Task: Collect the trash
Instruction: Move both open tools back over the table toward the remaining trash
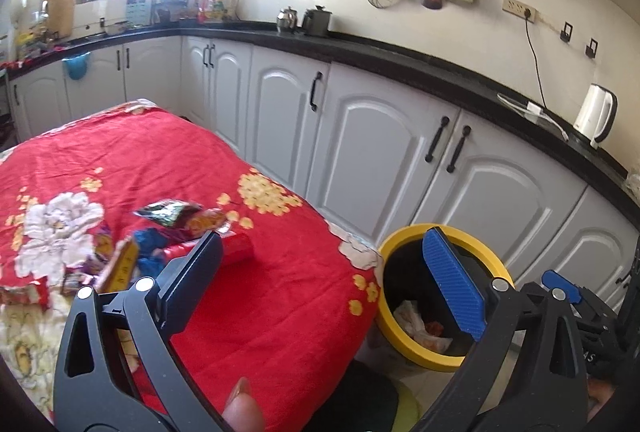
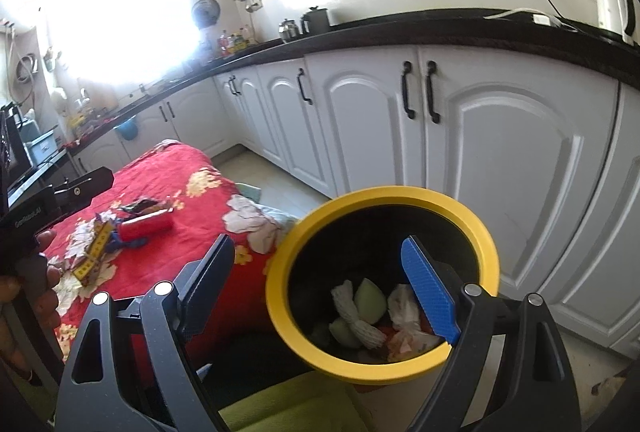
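A heap of trash (image 1: 160,236) lies on a table under a red flowered cloth (image 1: 280,312): crumpled wrappers, a yellow strip, something blue and a red can (image 1: 238,250). My left gripper (image 1: 322,236) hangs open above the cloth, just right of the heap, with nothing between its fingers. A black bin with a yellow rim (image 2: 376,194) stands on the floor at the table's corner. It holds paper and fruit scraps (image 2: 360,312). My right gripper (image 2: 316,240) is open and empty over the bin's near left rim. The heap (image 2: 116,232) also shows in the right wrist view.
White cupboards (image 1: 380,152) under a black counter (image 1: 440,76) run close behind the table and bin. A white kettle (image 1: 596,116) and two pots (image 1: 304,20) stand on the counter. A green mat (image 2: 288,408) lies on the floor below the bin.
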`<state>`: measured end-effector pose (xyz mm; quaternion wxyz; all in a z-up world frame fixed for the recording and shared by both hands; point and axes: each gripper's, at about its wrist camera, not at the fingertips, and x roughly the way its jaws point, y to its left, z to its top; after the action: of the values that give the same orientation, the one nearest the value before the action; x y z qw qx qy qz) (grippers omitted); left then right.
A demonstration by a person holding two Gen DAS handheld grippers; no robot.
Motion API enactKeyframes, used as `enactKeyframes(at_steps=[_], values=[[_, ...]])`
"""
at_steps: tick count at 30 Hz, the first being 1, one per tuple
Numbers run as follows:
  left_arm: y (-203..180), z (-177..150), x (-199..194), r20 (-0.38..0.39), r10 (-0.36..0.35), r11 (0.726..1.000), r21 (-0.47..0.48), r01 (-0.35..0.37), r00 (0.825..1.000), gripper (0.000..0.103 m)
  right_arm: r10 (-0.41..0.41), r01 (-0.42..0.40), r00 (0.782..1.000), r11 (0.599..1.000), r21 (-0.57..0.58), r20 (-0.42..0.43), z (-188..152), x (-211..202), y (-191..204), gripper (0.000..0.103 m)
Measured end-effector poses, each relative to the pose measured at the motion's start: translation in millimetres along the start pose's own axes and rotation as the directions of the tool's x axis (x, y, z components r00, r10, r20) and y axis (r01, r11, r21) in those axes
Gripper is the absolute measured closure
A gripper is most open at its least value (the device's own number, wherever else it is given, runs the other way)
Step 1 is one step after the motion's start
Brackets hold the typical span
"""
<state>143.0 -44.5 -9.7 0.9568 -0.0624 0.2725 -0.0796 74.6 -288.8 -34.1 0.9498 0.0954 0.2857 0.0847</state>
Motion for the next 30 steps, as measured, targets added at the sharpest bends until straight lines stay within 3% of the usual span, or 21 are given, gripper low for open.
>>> enactKeyframes(at_steps=[30], values=[[88.0,8.9,-53.8,0.086,0.115,0.987,-0.120,-0.104,0.990,0.011,0.151,-0.148,0.988,0.983,-0.112,0.017,28.1,-0.7,95.9,0.018]])
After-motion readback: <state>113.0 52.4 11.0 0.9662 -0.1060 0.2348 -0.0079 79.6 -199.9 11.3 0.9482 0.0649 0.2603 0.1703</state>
